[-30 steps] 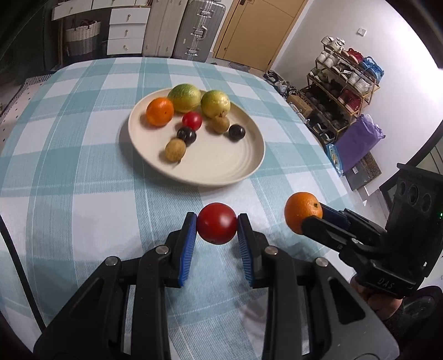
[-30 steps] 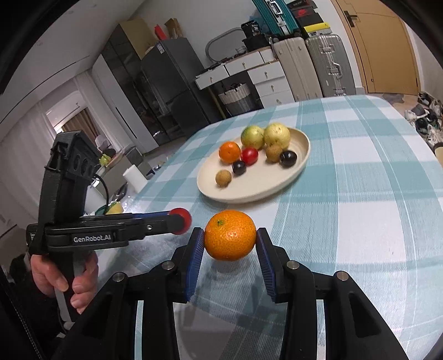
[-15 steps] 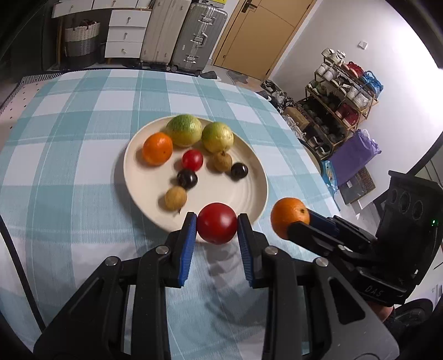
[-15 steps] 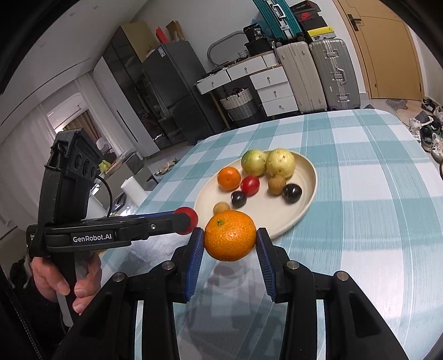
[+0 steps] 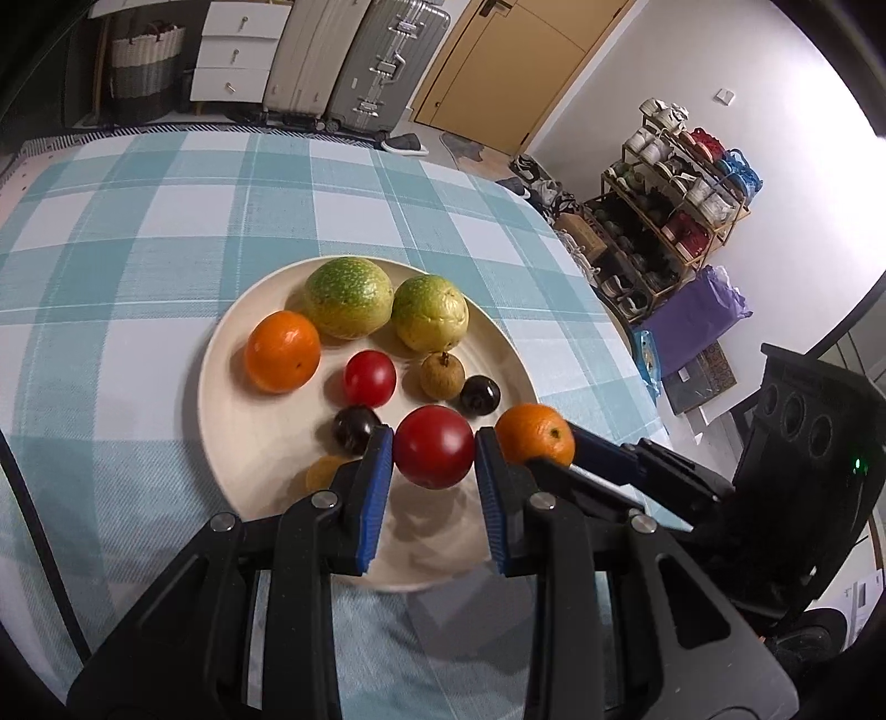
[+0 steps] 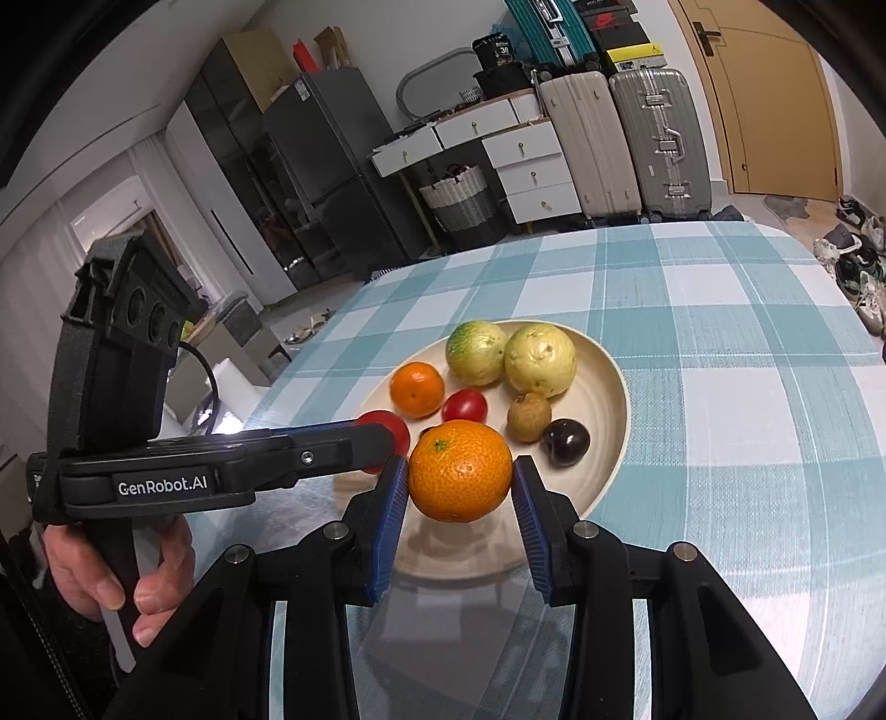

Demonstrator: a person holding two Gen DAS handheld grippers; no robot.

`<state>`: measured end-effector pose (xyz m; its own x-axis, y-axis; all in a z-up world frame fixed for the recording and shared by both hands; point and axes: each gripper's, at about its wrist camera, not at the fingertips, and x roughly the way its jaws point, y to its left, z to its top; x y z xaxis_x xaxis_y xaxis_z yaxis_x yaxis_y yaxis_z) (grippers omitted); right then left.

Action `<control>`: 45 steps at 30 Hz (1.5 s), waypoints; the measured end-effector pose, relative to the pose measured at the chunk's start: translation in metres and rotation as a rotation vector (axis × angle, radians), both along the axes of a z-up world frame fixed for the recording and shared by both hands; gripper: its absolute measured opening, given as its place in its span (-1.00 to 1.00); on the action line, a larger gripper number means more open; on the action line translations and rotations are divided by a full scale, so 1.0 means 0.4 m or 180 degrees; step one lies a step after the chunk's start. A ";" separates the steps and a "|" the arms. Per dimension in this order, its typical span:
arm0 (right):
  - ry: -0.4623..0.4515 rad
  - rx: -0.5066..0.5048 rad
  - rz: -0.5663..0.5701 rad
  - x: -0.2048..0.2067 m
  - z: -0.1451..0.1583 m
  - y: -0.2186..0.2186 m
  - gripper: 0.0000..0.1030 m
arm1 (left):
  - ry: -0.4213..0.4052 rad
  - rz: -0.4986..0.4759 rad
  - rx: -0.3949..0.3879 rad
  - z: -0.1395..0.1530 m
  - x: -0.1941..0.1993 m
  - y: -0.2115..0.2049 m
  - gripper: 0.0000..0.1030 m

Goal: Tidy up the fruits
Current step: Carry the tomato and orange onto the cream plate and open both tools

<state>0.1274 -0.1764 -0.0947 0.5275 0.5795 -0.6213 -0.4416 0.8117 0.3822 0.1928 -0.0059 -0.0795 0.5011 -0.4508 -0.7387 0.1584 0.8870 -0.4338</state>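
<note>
A cream plate (image 5: 238, 443) (image 6: 609, 387) on the checked tablecloth holds two green-yellow fruits (image 5: 346, 297), an orange (image 5: 282, 351), a small red tomato (image 5: 369, 378), brown longans (image 5: 441, 375) and dark plums (image 5: 479, 394). My left gripper (image 5: 433, 459) is shut on a red tomato (image 5: 433, 454) (image 6: 387, 429), held above the plate's near part. My right gripper (image 6: 459, 476) is shut on an orange (image 6: 459, 471) (image 5: 534, 441), held above the plate's near edge, right beside the left gripper.
The table (image 5: 138, 221) has a teal and white checked cloth. Its right edge drops off towards a shoe rack (image 5: 664, 221) and a purple bag (image 5: 698, 315). Suitcases (image 5: 343, 61) and drawers (image 5: 238, 50) stand beyond the far edge.
Both grippers have moved forward with their fruits, from over the bare cloth to above the near part of the plate. The fruits on the plate have not moved.
</note>
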 end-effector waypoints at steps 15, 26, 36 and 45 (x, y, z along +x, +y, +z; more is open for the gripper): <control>0.0103 -0.0162 -0.0002 0.047 -0.038 0.016 -0.23 | 0.0117 -0.0069 -0.0046 -0.047 0.085 -0.025 -0.48; 0.0208 -0.0170 0.0021 0.065 -0.065 0.022 -0.23 | 0.0153 -0.0062 -0.0105 -0.052 0.111 -0.035 -0.48; 0.0152 -0.0105 -0.0079 0.070 -0.053 0.009 -0.06 | 0.0134 -0.0022 -0.0085 -0.041 0.103 -0.030 -0.45; 0.0056 -0.0114 -0.0116 0.041 -0.025 -0.001 -0.03 | 0.0025 0.0008 -0.0026 0.004 0.064 -0.024 -0.43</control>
<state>0.1436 -0.1768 -0.1045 0.5367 0.5374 -0.6505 -0.4051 0.8404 0.3601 0.2183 -0.0154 -0.0781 0.4964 -0.4557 -0.7389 0.1527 0.8837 -0.4424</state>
